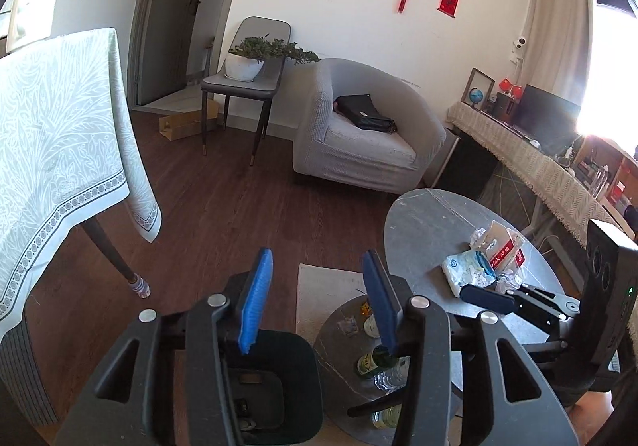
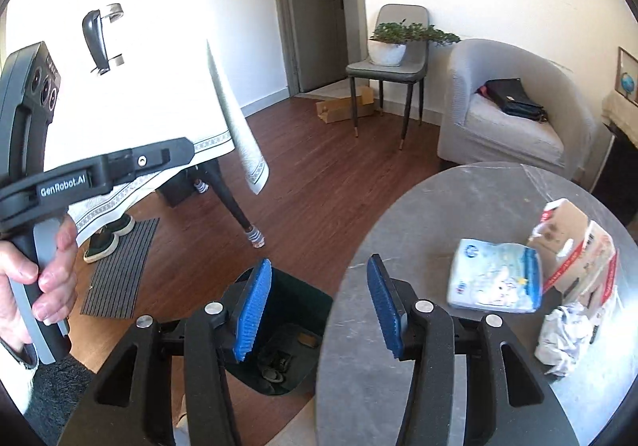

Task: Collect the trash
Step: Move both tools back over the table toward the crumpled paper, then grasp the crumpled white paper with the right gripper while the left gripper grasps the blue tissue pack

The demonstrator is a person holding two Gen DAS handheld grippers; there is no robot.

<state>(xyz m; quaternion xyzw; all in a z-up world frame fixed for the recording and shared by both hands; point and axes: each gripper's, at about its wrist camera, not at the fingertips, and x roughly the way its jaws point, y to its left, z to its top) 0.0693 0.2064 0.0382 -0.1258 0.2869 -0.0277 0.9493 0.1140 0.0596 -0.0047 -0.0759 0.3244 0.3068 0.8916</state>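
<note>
The left claw is open and empty over the dark bin; its body hides part of the bottles. In the right view, the right claw is open too; the tissue pack, box and crumpled paper sit on the round desk, and the picture edge cuts the paper off.

Both grippers share one build: black plastic linkage arms with triangular cut-outs and round silver pivot screws. The left gripper and right gripper carry ribbed blue pads on their fingers. One black body reads "GenRobot.AI" in white, above a grey-and-black handle.
</note>
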